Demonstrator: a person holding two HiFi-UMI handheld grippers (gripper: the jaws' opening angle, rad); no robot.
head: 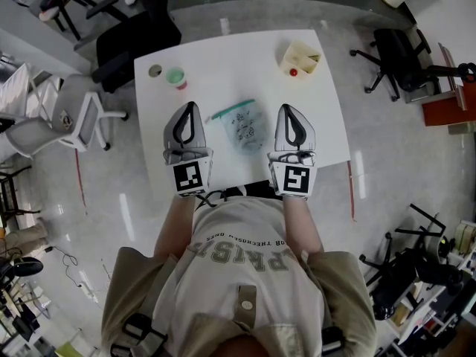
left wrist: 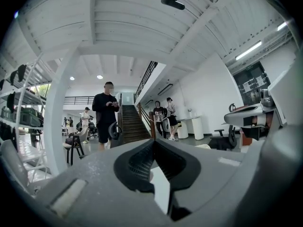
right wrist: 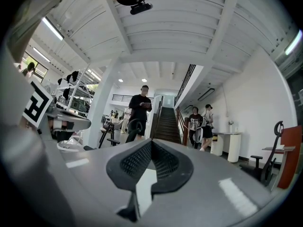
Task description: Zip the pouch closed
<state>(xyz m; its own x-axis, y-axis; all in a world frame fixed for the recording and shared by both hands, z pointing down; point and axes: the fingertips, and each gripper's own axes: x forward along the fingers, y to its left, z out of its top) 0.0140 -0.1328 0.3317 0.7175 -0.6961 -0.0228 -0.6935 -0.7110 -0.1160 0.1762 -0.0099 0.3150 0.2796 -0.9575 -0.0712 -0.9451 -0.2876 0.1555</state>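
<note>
L gripper (head: 190, 107) + R gripper (head: 287, 110): jaws pressed together, empty (pouch (head: 244, 129) between them, untouched).

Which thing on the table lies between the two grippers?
The clear pouch with the teal edge; the green cup and beige box sit near the far edge.

The print on the pouch (head: 243, 127) is too small to read, and the state of its zipper cannot be told. The person's chest (head: 238, 251) hides part of the table's (head: 223, 65) near edge. The box (head: 300, 58) at the far right corner holds something unclear.
</note>
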